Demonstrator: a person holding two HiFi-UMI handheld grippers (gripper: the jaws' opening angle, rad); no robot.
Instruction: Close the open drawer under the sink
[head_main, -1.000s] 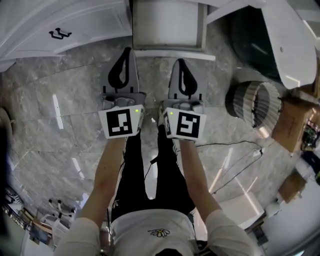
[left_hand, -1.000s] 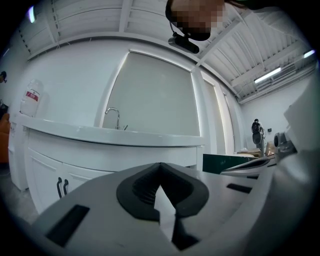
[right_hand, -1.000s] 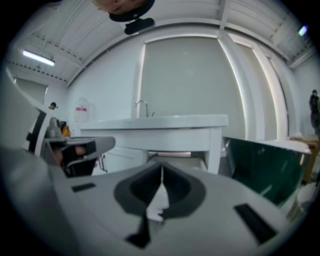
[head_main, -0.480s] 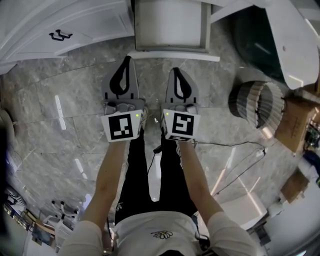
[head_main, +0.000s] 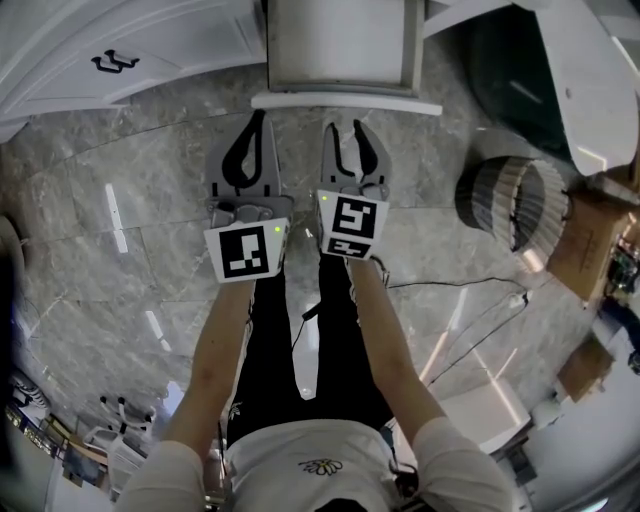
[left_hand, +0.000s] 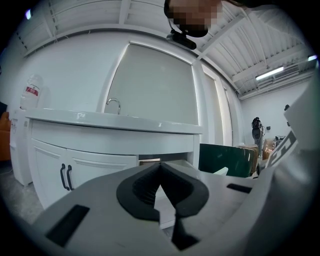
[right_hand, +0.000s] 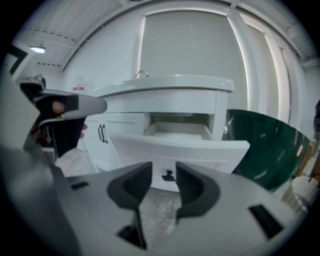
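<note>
Right gripper (head_main: 355, 130), jaws just opened partway with nothing between, is aimed at the small dark handle (right_hand: 168, 176) of the pulled-out white drawer (right_hand: 200, 150) under the white sink counter (right_hand: 165, 85), likely to push it shut; left gripper (head_main: 257, 118) is carried closed and empty alongside.

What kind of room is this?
Probably a bathroom corner built inside a big hall: a white sink cabinet with a tap and an open drawer, under a high ribbed roof.

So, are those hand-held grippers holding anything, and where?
Nothing. The left hand-held gripper is shut and empty; the right hand-held gripper has just been opening, nothing between its jaws.
</note>
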